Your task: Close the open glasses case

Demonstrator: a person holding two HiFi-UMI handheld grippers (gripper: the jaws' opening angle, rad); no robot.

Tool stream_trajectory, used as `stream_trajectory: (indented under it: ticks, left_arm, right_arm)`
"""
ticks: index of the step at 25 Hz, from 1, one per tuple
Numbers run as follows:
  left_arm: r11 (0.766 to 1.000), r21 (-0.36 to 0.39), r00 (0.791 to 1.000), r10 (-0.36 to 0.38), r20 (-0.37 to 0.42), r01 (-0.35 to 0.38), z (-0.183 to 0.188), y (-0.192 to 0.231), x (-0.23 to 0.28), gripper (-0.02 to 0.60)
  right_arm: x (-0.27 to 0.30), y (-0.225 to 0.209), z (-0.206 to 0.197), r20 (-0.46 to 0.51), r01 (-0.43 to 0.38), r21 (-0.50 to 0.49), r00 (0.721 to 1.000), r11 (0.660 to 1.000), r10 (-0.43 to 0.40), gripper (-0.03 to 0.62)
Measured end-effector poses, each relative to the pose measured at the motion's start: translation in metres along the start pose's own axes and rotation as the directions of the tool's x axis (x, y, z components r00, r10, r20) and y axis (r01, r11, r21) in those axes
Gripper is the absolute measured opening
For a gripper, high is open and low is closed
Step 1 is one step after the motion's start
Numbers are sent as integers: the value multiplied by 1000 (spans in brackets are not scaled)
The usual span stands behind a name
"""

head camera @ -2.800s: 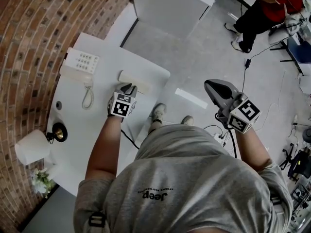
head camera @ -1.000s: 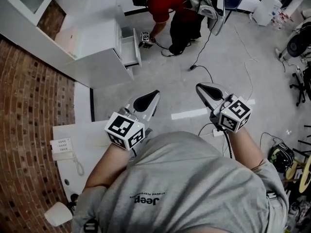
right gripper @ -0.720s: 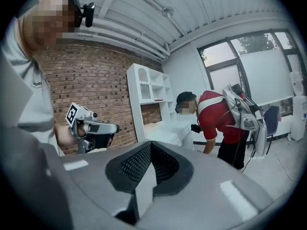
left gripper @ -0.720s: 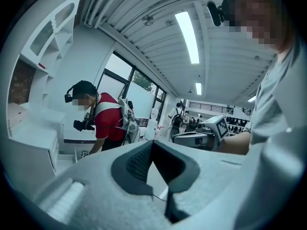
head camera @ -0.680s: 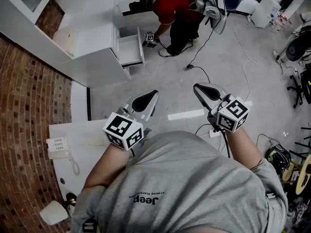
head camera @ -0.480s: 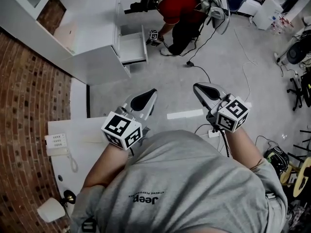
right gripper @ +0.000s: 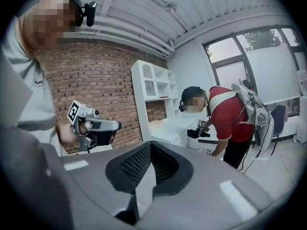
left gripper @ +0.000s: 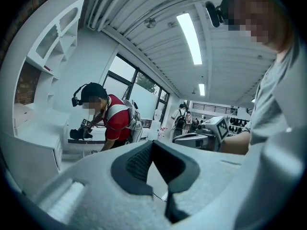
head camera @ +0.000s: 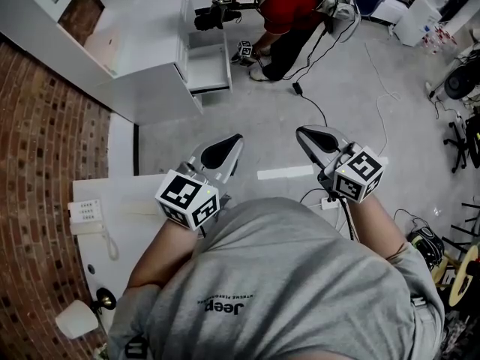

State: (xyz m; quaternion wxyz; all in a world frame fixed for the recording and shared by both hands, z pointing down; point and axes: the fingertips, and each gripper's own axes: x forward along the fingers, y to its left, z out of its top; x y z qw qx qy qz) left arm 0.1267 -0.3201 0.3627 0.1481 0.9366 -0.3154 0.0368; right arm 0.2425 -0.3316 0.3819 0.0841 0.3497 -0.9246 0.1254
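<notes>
My left gripper (head camera: 232,139) is shut and empty, held level over the grey floor just past the white table's (head camera: 120,238) edge. In its own view the left gripper (left gripper: 152,143) shows its tips meeting on nothing. My right gripper (head camera: 301,132) hangs beside it over the floor, also shut and empty, and its own view shows the right gripper (right gripper: 151,143) with its tips together. A faint pale oblong (head camera: 139,205) lies on the table by the left marker cube, likely the glasses case. Its lid state cannot be told.
A person in a red shirt (head camera: 281,6) with a backpack bends at a white cabinet with an open drawer (head camera: 206,58). Cables (head camera: 315,103) and a white tape strip (head camera: 285,172) lie on the floor. A phone (head camera: 85,214) and a lamp (head camera: 75,325) sit on the table by the brick wall.
Earlier the left gripper was over the case on the table; now both grippers are off it over the floor. Over the last second they barely moved while the head view drifted.
</notes>
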Motion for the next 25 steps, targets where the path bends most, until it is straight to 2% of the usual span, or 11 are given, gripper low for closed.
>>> stream_trajectory:
  ticks: [25]
  left_arm:
    - [1000,4,1000,-5,-10,5,-3,0,-4,-3]
  right_arm:
    - [9,10,-3,-31,-26,-27,999,999,25,8]
